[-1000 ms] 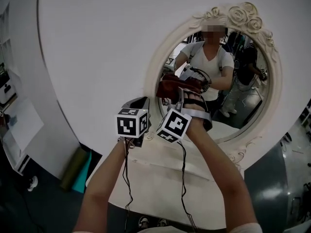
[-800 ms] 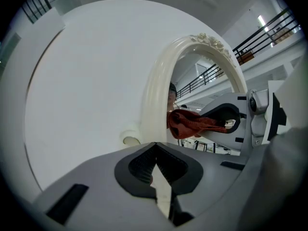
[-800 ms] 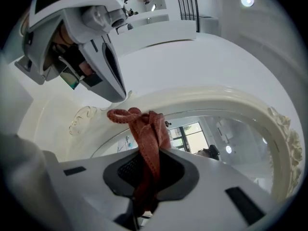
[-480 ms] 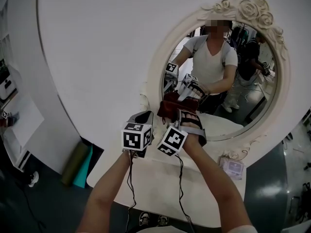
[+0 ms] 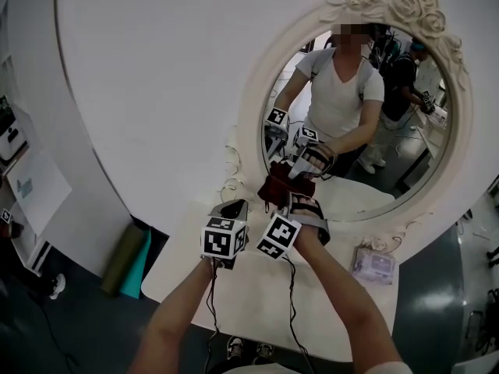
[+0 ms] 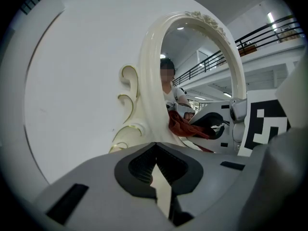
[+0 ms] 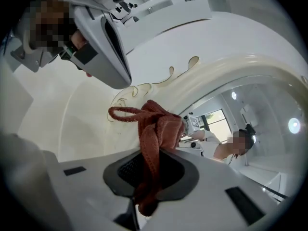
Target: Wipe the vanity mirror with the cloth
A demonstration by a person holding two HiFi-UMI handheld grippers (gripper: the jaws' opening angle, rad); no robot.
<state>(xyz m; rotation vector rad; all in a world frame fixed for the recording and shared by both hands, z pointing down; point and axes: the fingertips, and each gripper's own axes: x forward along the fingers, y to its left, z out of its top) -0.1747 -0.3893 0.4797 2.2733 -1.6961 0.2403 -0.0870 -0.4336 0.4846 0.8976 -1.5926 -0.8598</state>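
Note:
The oval vanity mirror [image 5: 366,123] in its ornate white frame [image 5: 251,115] stands on a white table. My right gripper [image 5: 289,196] is shut on a dark red cloth [image 5: 279,182], which sits bunched against the lower left of the glass by the frame. In the right gripper view the cloth [image 7: 155,129] hangs out of the jaws, next to the frame [image 7: 216,76]. My left gripper [image 5: 234,206] is just left of it, near the frame's scrolled foot, shut with nothing held. The left gripper view shows the frame [image 6: 150,81], the cloth [image 6: 180,125] and the right gripper [image 6: 224,124].
A small wrapped packet [image 5: 371,265] lies on the white table [image 5: 234,294] at the mirror's lower right. A green roll [image 5: 122,257] and a teal sheet lean at the table's left edge. A white curved wall panel [image 5: 156,68] rises behind. The glass reflects a person.
Both grippers and the cloth have moved down the glass, from its middle left to its lower left edge.

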